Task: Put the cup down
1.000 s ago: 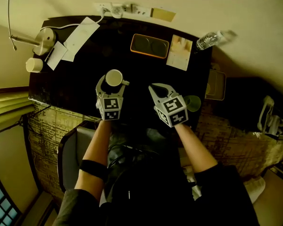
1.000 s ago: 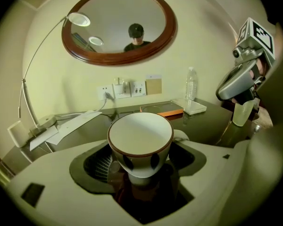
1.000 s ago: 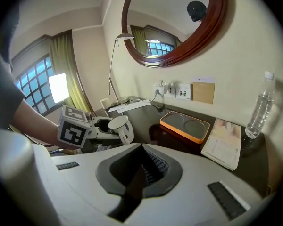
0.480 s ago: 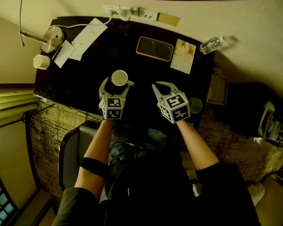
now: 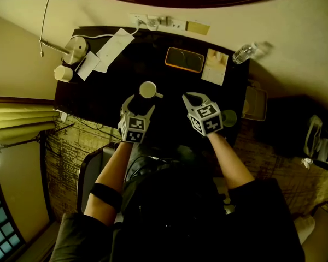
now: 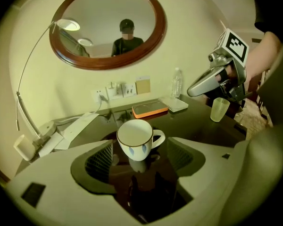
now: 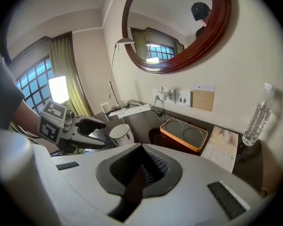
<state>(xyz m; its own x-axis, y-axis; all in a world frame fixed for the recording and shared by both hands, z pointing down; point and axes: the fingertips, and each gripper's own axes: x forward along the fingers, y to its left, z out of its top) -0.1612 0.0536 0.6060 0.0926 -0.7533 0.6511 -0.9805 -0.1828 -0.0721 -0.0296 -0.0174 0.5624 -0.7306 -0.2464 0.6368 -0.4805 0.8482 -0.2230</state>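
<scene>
A white cup with blue marks and a dark rim stands upright on the dark table, handle to the right. In the left gripper view the cup sits free just ahead of the two pads, touching neither. My left gripper is open just behind it; its jaws have just been closing a little with nothing between them. My right gripper hovers to the right of the cup, shut and empty. The right gripper view shows the cup beside the left gripper.
An orange-rimmed tray, a leaflet and a water bottle lie at the back right. A frosted glass stands at the right edge. A lamp base, papers and a small white pot occupy the back left.
The left gripper has drawn back toward me and risen a little, leaving the cup standing on the table beyond its fingertips. The right gripper has stayed put.
</scene>
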